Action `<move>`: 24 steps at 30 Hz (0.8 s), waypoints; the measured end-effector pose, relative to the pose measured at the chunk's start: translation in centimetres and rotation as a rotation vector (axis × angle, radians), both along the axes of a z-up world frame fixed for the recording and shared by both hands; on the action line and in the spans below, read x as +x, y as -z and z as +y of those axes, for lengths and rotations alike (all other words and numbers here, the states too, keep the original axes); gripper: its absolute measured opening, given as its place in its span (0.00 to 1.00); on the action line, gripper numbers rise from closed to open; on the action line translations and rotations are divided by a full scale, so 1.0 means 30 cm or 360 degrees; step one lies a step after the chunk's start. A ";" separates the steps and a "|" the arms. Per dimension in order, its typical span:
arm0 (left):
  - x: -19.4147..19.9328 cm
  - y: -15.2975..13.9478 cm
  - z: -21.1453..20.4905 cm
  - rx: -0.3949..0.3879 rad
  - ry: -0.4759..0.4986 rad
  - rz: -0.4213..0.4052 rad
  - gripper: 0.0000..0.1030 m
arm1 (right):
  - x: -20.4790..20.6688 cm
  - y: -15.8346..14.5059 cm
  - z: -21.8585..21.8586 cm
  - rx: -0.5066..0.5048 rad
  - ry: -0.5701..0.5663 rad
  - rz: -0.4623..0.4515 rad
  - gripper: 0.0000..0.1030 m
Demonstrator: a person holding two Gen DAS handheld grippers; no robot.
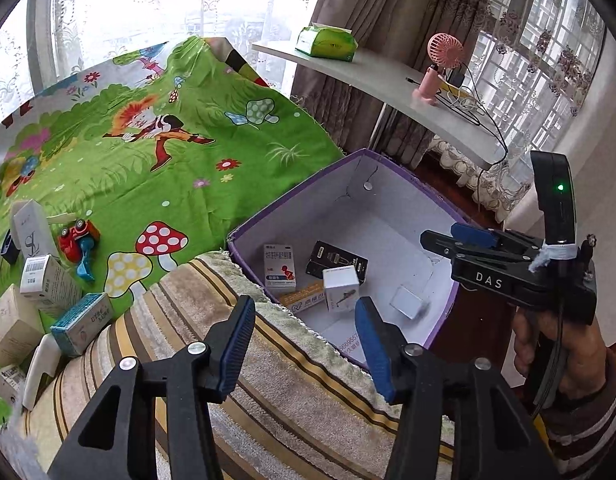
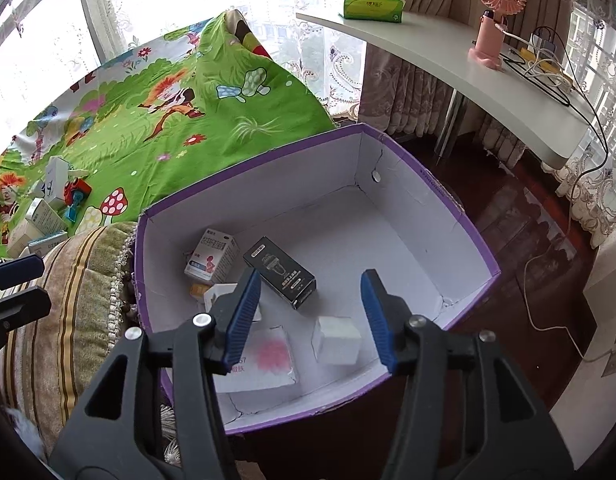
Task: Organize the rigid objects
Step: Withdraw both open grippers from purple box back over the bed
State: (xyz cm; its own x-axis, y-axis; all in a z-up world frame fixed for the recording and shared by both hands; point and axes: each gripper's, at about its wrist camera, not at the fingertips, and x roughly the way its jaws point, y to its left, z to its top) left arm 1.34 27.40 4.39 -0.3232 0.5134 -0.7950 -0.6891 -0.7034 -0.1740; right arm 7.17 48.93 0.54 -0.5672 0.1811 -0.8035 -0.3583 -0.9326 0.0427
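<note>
We are hovering the right gripper (image 2: pixel 311 316), jaws released, with the small white box (image 2: pixel 336 340) lying just ahead between them inside the purple box (image 2: pixel 459 196).

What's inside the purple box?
Inside the purple box: a black carton, a white-blue medicine carton, a small white cube. The right tongs partly hide another white carton.

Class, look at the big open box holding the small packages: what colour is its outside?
Purple outside, white inside; the box shows best in the right wrist view.
</note>
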 end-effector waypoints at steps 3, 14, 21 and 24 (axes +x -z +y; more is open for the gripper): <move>0.004 -0.015 -0.010 -0.0024 -0.0027 0.0064 0.63 | 0.000 -0.016 -0.004 0.0057 0.0029 0.0017 0.72; 0.017 -0.064 -0.092 -0.0072 -0.0186 0.0303 0.69 | -0.018 -0.070 -0.058 0.0281 0.0069 0.0025 0.92; 0.031 -0.072 -0.178 -0.0105 -0.0214 0.0391 0.69 | -0.018 -0.077 -0.101 0.0303 0.0003 0.0126 0.92; 0.023 -0.073 -0.232 -0.0090 -0.0277 0.0359 0.69 | -0.021 -0.077 -0.113 0.0211 -0.0045 0.0142 0.92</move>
